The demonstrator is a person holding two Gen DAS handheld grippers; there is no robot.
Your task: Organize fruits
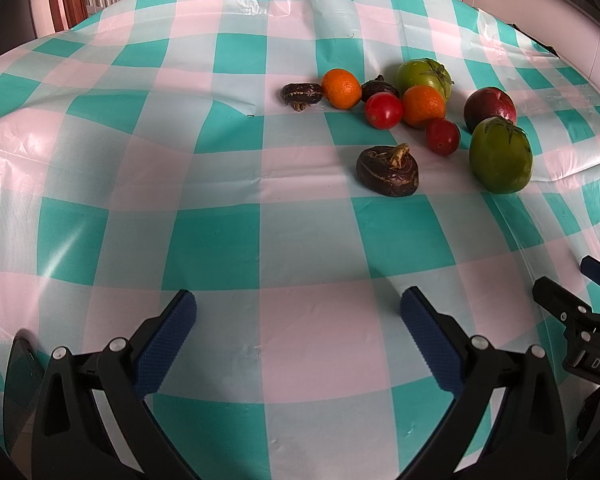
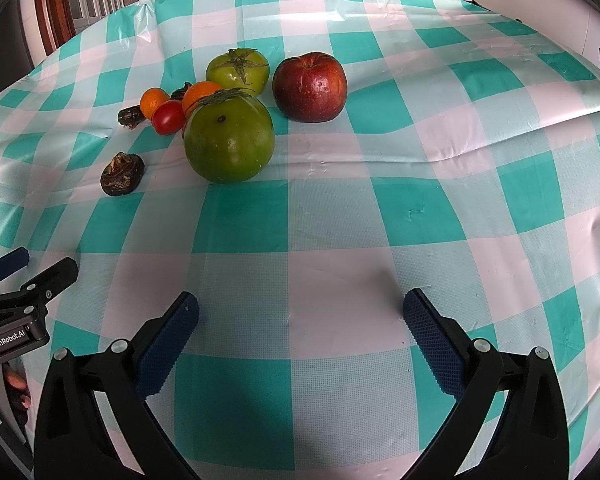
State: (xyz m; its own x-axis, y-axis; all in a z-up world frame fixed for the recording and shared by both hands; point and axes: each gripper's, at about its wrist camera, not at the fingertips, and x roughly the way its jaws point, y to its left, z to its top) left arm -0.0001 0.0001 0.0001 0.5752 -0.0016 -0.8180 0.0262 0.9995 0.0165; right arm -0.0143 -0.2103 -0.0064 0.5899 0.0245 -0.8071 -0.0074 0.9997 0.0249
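Teal-pink checked tablecloth [image 2: 340, 220]; dark red apple [image 2: 310, 86].

My left gripper [image 1: 298, 312] hovers low with its 2 blue-padded fingers [image 1: 168, 344] spread wide and nothing between them. My right gripper [image 2: 300, 314] is level beside it, jaws equally wide and unloaded; each gripper appears at the edge of the other's view.

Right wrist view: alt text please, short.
Open right claw hovers empty over a teal-and-pink checked tablecloth. Ahead sit two green tomatoes, a red apple, oranges, red tomatoes and dark brown fruits.
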